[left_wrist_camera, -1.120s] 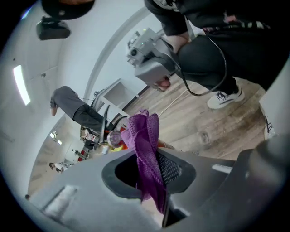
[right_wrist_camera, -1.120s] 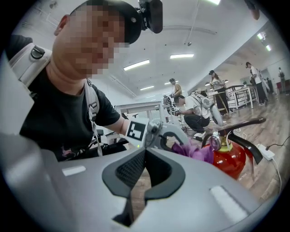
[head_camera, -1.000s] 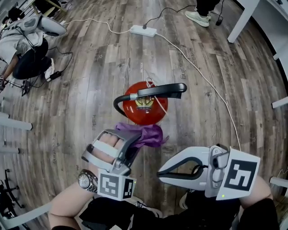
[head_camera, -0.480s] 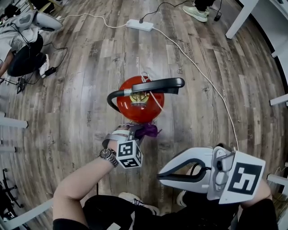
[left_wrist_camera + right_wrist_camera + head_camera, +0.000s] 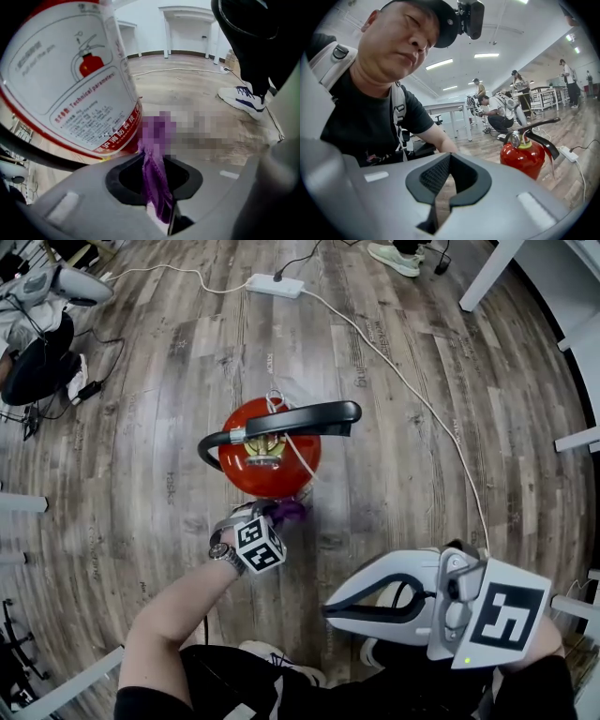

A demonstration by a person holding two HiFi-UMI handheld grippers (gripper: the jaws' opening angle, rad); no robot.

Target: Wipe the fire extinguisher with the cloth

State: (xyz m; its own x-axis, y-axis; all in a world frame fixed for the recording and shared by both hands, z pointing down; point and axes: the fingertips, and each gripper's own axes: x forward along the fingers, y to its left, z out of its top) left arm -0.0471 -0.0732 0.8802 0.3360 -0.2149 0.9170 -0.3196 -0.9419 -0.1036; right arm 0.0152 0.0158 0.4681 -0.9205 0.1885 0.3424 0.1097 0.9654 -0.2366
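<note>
A red fire extinguisher (image 5: 267,463) with a black handle (image 5: 281,422) stands upright on the wood floor. My left gripper (image 5: 270,515) points steeply down at its near side, shut on a purple cloth (image 5: 291,511) that lies against the red body. In the left gripper view the cloth (image 5: 157,187) is pinched between the jaws, beside the white label (image 5: 70,79) of the extinguisher. My right gripper (image 5: 330,606) hovers low right, apart from the extinguisher, shut with nothing in it. In the right gripper view the extinguisher (image 5: 527,157) stands at the right.
A white power strip (image 5: 275,285) lies beyond the extinguisher, and its white cable (image 5: 412,395) runs down the right side. A seated person (image 5: 37,343) is at far left. Another person's shoes (image 5: 394,257) and white table legs (image 5: 487,277) are at the top right.
My left gripper has sunk down the near side of the extinguisher with the cloth and rolled over. The cloth now shows much less. The right gripper has stayed put.
</note>
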